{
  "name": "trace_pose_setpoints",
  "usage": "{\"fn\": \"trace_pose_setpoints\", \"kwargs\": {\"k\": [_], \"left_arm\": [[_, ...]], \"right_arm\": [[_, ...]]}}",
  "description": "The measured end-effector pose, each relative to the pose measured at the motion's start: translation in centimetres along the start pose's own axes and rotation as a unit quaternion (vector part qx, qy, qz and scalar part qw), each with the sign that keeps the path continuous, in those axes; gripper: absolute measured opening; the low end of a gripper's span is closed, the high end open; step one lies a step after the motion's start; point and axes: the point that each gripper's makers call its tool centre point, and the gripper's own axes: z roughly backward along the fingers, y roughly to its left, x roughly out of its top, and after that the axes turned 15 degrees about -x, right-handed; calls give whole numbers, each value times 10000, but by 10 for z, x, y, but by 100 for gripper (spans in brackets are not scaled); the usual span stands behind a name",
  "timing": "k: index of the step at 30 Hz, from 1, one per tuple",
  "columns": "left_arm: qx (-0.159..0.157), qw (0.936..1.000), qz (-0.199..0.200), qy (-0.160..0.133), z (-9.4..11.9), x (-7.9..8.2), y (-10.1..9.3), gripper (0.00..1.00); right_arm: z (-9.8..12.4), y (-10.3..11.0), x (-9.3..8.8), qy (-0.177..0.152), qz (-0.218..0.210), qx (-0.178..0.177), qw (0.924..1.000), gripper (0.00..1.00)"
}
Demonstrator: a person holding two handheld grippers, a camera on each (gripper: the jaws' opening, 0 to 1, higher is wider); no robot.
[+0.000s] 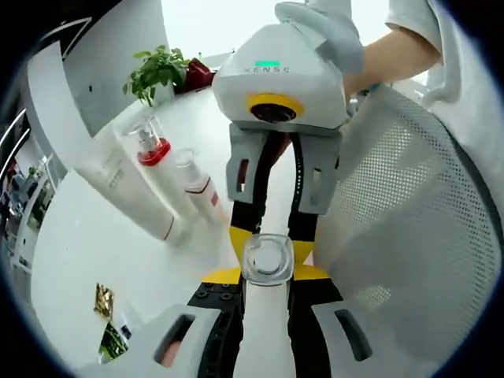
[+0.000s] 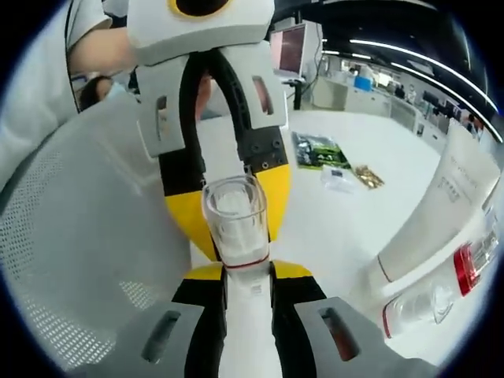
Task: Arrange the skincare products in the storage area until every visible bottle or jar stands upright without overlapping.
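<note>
A white bottle (image 1: pixel 266 331) with a clear end (image 1: pixel 268 258) sits between my left gripper's (image 1: pixel 266 274) yellow-tipped jaws, which are shut on it. My right gripper (image 1: pixel 272 246) faces it from above, its tips on either side of the clear end. In the right gripper view the same kind of white bottle (image 2: pixel 246 303), with a red ring and a clear cap (image 2: pixel 235 206), is clamped by my right gripper (image 2: pixel 236 272), and my left gripper (image 2: pixel 233 206) flanks the cap. A white tube (image 1: pixel 126 185), a red-collared bottle (image 1: pixel 152 147) and a small clear-capped bottle (image 1: pixel 198 186) lie together on the white table (image 1: pixel 94 244).
A grey mesh chair back (image 1: pixel 409 228) (image 2: pixel 79 236) stands close beside both grippers. A potted plant (image 1: pixel 157 69) is at the table's far end. Small packets (image 2: pixel 319 150) and a gold wrapper (image 2: pixel 366 175) lie on the table. The tube (image 2: pixel 441 209) and bottles (image 2: pixel 441 291) are at the right.
</note>
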Motion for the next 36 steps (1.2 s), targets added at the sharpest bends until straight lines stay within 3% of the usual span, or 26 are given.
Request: {"fn": "trace_pose_setpoints", "kwargs": {"k": [17,26,36], "left_arm": [[-116,9998,-129,25,-9,6,5,24],[-88,9993,-324,158,-12,12,14,24],[-134,9989,-422,164,-15,18,26,24]], "right_arm": [[5,-1,-10,139,-272,-115,9995,28],[22,0,-15,247,-609,-281,9974,42],[41,-12,-26,302,-1623,-716,9837,55]]}}
